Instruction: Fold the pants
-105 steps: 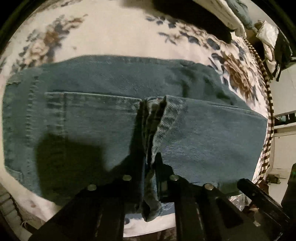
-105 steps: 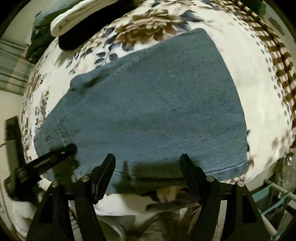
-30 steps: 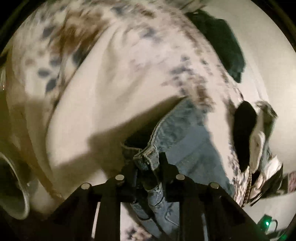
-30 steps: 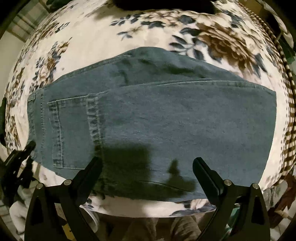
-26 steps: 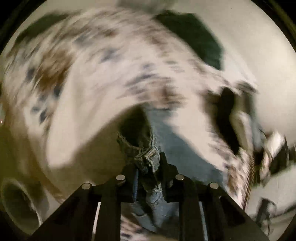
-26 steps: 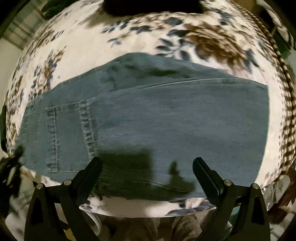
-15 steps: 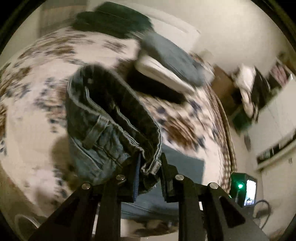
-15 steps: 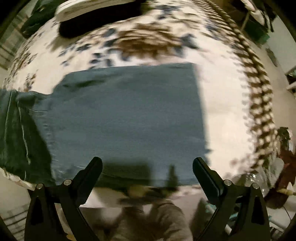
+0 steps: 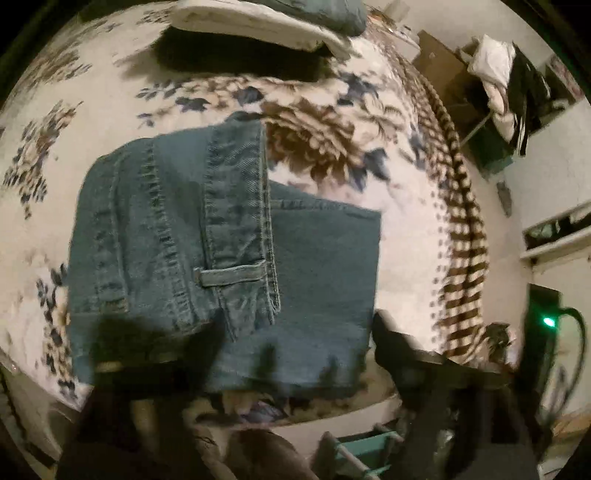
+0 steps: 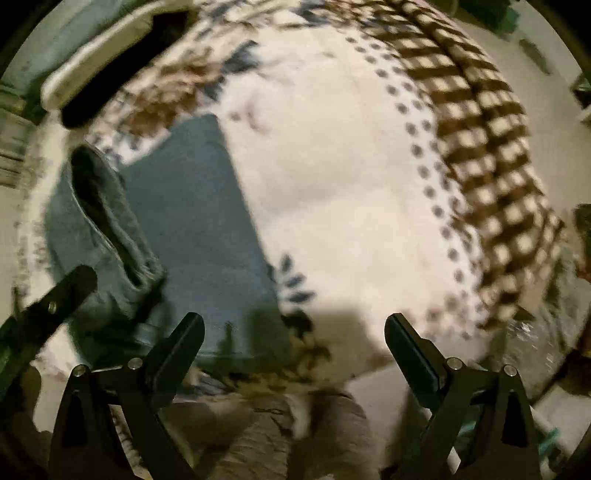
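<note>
The blue jeans (image 9: 229, 258) lie folded on the floral bedspread (image 9: 406, 229), the waistband end with a belt loop laid over the leg part. My left gripper (image 9: 243, 354) is blurred at the near edge of the jeans, its jaws wide apart with nothing between them. In the right wrist view the jeans (image 10: 184, 229) lie at the left and one finger of the left gripper (image 10: 55, 299) shows beside the waistband. My right gripper (image 10: 295, 332) is open and empty at the bed's near edge, to the right of the jeans.
A stack of folded clothes (image 9: 258, 26) sits at the far side of the bed. A checked border (image 10: 480, 122) runs along the bed's right edge. A teal rack (image 9: 362, 450) and a device with a green light (image 9: 548, 321) stand below at the right.
My left gripper carried the waistband end up and over, laid it on the leg part and opened, letting it go. My right gripper swung right, off the jeans.
</note>
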`<state>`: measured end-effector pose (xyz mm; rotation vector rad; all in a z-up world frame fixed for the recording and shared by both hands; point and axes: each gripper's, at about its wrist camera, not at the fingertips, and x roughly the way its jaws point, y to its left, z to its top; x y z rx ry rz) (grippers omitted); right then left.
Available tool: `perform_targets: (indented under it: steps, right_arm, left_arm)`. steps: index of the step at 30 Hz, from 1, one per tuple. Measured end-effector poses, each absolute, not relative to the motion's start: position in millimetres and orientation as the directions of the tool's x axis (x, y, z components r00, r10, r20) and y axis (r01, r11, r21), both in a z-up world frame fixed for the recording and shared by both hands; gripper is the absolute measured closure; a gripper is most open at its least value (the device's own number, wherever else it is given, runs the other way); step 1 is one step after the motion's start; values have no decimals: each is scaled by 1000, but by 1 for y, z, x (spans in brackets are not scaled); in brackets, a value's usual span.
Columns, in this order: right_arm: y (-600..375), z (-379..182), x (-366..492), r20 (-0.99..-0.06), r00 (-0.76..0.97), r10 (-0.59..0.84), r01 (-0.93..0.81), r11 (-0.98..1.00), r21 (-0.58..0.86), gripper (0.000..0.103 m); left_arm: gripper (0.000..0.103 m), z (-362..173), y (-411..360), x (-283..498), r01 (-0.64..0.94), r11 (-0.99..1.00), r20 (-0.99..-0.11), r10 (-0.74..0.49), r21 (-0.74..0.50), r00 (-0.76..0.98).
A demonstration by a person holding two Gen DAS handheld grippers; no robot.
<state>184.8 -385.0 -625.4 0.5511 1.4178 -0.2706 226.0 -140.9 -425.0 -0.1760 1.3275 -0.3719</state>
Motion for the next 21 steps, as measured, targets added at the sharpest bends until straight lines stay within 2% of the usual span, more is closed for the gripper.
perform_targets:
  steps: [4,7,12,15,18,19,21]
  right_arm:
    - [-386,-616,210,-915,258,312,411,821,396,3]
    - [-370,-617,242,-848,290,444,316,792,522,3]
    - [-323,-637,306,-822,252,511,168,813,557,3]
    - [-294,-659,333,-848,200,492,113,848,518,3]
    - [-282,-685,347,-879,158,450,134,872,471,2]
    - [-280,-685,347,-880,175,442,146,872,467,5]
    - [-274,-675,346,-872,215,439,130,873,471,38]
  left_arm:
    - [15,-416,-102,233,58,961,-931,-275,-269,239]
    - [15,-420,-59,244,-35,987,-954,-140,-154,265]
    - [15,-447,-11,264,-143,990,-975,29,-3,220]
    - [15,-460,5,266,-181,983,-981,41,6,190]
    - [15,-465,7,268,-194,981,-981,59,22,187]
    - [15,-465,6,268,-195,981,-980,60,22,191]
    - [15,-466,6,268,-196,980,-980,64,27,186]
